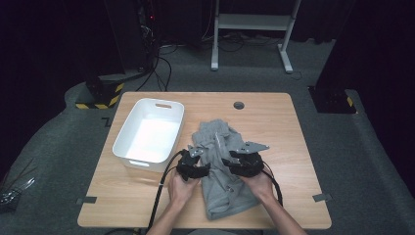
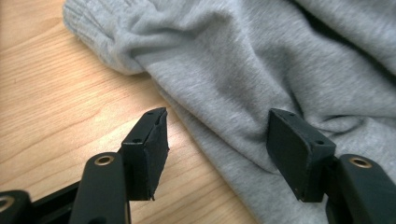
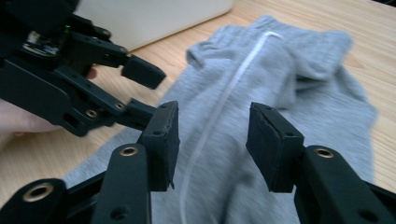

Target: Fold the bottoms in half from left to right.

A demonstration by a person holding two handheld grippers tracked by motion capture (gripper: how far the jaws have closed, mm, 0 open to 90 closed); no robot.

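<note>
A crumpled grey garment (image 1: 222,161) with a ribbed cuff (image 2: 88,28) and a white drawstring (image 3: 224,102) lies on the wooden table (image 1: 274,117). My left gripper (image 1: 204,169) is at the cloth's left edge. In the left gripper view it stands open (image 2: 219,149), one jaw over bare wood and the other over the garment (image 2: 261,70). My right gripper (image 1: 229,161) hovers over the middle of the garment (image 3: 303,93), open (image 3: 212,140) with nothing pressed between its pads. The left gripper (image 3: 144,91) appears close by in the right gripper view, also open.
A white plastic bin (image 1: 149,134) stands to the left of the garment, close behind the left hand, and its wall (image 3: 154,16) is visible in the right gripper view. A round cable hole (image 1: 239,105) marks the table's far edge. Bare wood lies to the right of the cloth.
</note>
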